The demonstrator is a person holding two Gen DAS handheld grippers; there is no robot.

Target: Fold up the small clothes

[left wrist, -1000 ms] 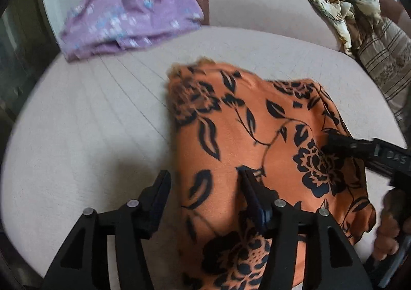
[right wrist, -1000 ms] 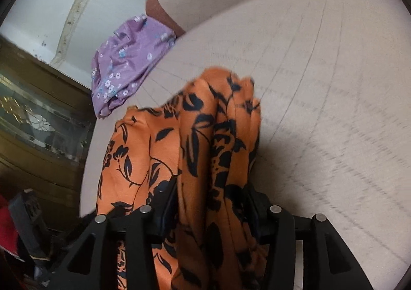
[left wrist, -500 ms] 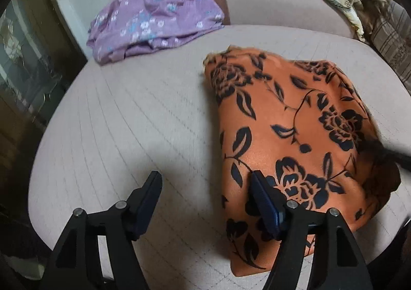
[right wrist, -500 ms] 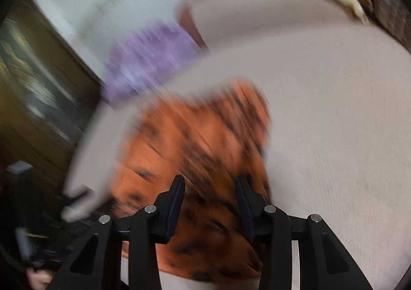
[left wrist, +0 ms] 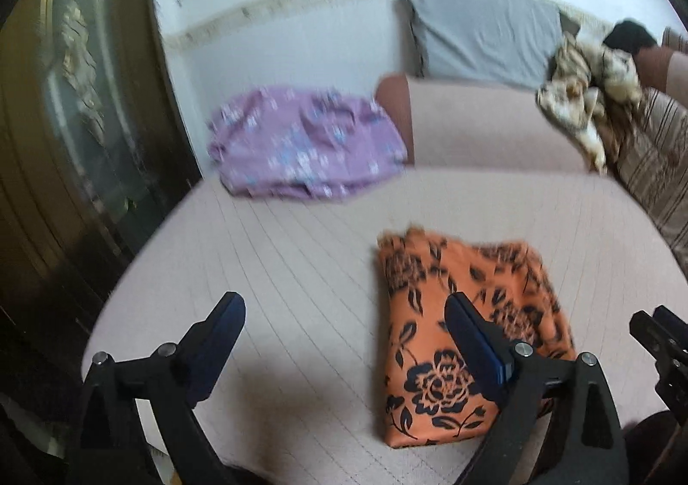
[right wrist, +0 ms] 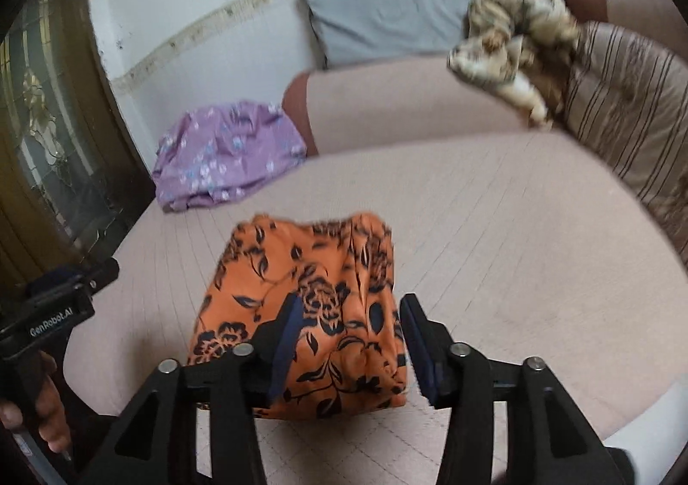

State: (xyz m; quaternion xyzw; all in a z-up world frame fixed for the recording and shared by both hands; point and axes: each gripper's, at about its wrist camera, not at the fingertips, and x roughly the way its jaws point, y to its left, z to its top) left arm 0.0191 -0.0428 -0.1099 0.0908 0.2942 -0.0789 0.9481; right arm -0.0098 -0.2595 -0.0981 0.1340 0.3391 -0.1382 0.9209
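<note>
The orange garment [left wrist: 468, 339] with its black rose-and-leaf print lies folded into a compact, roughly rectangular bundle on the pale pink quilted seat [left wrist: 279, 270] of the sofa, towards the near edge. In the right wrist view the garment [right wrist: 309, 313] shows a puffy, slightly rumpled top with soft creases at its near end, and its near edge sits just short of the cushion's front rim. The far edge is uneven, with small bumps of cloth rather than a straight line.

The left gripper [left wrist: 344, 339] hangs above the seat with its jaws spread wide and nothing between them; its right finger overlaps the left part of the garment in the picture, though whether it touches is unclear. The right gripper [right wrist: 348, 339] is held over the near end of the bundle, jaws parted and empty, the cloth showing between the two fingers below them.

To the left of the garment a broad stretch of bare quilted cushion runs to the seat's rounded left edge, beyond which stands a dark wooden door with patterned glass [left wrist: 64, 119]. To the right, bare cushion extends towards a striped cloth [right wrist: 623, 111] draped over the sofa's right side. Far left on the seat, well apart from the orange bundle, lies a purple flowered garment [left wrist: 301, 145]. A grey pillow [right wrist: 387, 7] leans against the wall behind the backrest, and a crumpled beige patterned cloth [right wrist: 511, 42] hangs over the backrest at far right.
</note>
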